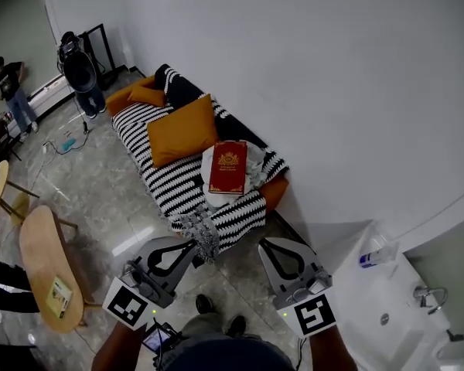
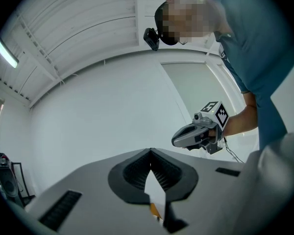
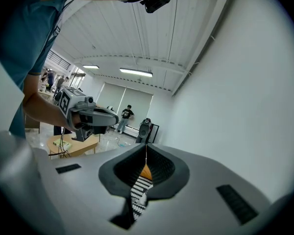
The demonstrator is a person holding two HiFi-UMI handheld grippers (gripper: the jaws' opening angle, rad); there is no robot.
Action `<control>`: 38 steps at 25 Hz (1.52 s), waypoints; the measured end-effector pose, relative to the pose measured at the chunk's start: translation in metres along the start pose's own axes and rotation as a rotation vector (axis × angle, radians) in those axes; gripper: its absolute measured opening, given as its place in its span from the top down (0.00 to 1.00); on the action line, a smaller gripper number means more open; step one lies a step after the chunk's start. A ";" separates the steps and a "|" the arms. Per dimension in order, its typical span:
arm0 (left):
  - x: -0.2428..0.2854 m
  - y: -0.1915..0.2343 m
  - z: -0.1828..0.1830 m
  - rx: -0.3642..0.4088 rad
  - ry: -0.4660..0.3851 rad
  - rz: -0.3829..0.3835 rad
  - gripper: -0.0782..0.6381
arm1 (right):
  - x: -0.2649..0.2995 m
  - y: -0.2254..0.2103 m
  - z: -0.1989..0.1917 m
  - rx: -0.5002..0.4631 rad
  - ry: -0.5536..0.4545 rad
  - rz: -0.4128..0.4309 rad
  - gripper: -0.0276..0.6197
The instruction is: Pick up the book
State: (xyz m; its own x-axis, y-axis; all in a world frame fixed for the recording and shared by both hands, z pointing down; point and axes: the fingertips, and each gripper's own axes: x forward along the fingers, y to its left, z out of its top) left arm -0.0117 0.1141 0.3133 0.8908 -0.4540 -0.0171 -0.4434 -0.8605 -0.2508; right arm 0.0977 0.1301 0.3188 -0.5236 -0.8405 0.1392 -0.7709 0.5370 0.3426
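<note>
A red book (image 1: pixel 228 166) with a gold emblem lies flat on a white cushion at the near end of a black-and-white striped sofa (image 1: pixel 166 180). My left gripper (image 1: pixel 190 247) and right gripper (image 1: pixel 264 245) hover side by side above the floor, short of the sofa's near end, and point toward it. On both, the jaws are shut with nothing between them. In the left gripper view the closed left gripper (image 2: pixel 150 151) faces a white wall, with the right gripper (image 2: pixel 201 131) beside it. In the right gripper view the closed right gripper (image 3: pixel 146 146) shows striped fabric and orange through its slit.
Orange cushions (image 1: pixel 181 129) lie on the sofa. An oval wooden table (image 1: pixel 39 261) carrying a small booklet (image 1: pixel 59 296) stands at the left. A white counter with a sink (image 1: pixel 387 304) and a bottle (image 1: pixel 373 258) is at the right. A person (image 1: pixel 11 87) and black equipment (image 1: pixel 80 66) stand far off.
</note>
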 end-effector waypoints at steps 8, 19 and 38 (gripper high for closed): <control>0.026 0.059 -0.010 0.009 -0.041 -0.060 0.89 | 0.051 -0.028 0.007 -0.006 0.007 -0.066 0.94; 0.036 0.126 -0.033 -0.024 -0.069 -0.102 0.89 | 0.117 -0.041 0.009 -0.005 0.039 -0.116 0.94; 0.136 0.171 -0.066 -0.035 0.014 -0.014 0.89 | 0.172 -0.137 -0.048 0.043 0.013 -0.008 0.94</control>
State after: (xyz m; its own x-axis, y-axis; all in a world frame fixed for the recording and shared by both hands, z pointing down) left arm 0.0267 -0.1105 0.3322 0.8957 -0.4448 -0.0001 -0.4342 -0.8744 -0.2167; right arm 0.1307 -0.0918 0.3400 -0.5126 -0.8457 0.1486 -0.7903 0.5323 0.3035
